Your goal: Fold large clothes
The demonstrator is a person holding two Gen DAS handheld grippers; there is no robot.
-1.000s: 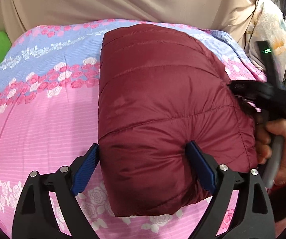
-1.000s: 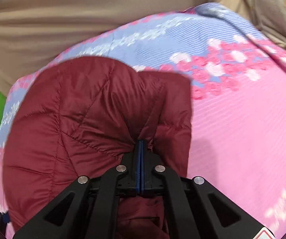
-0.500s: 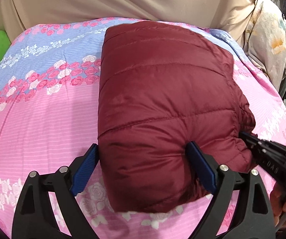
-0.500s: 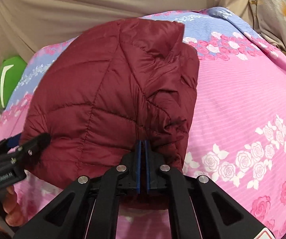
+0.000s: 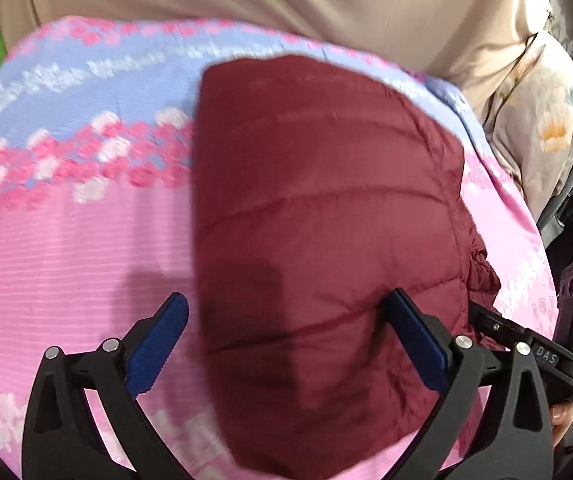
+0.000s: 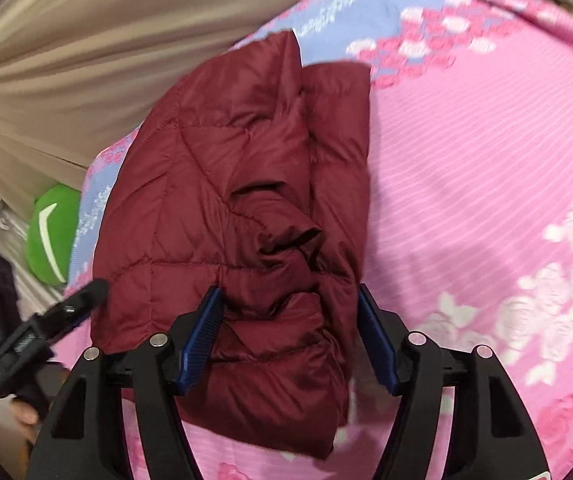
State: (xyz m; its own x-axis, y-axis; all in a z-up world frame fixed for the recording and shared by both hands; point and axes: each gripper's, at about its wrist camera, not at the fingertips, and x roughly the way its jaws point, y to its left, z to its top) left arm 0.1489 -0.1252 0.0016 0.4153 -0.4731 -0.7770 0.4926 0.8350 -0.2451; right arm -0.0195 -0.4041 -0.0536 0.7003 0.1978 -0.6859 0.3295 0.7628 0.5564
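Observation:
A maroon quilted jacket (image 5: pixel 326 208) lies folded into a thick bundle on the pink and blue floral bedsheet (image 5: pixel 66 240). My left gripper (image 5: pixel 286 298) hangs over its near end and its jaws are opening. The left pad is clear of the cloth over the sheet and the right pad is above the jacket. In the right wrist view the jacket (image 6: pixel 226 184) shows its bunched, creased side. My right gripper (image 6: pixel 288 292) is opening too, with that puffy edge lying loose between its pads. Each gripper shows in the other's view: right gripper (image 5: pixel 526 352), left gripper (image 6: pixel 46 320).
A beige curtain (image 5: pixel 286 0) hangs behind the bed. A green cushion (image 6: pixel 52 232) sits at the bed's far left corner. A pale floral cloth (image 5: pixel 546 132) and dark clutter stand off the right side. A hand (image 5: pixel 562 416) holds the right gripper's grip.
The right gripper, shut on the jacket's fold before, has spread its jaws and let go. The left jaws have widened, its left pad now off the jacket. Both views shifted sideways.

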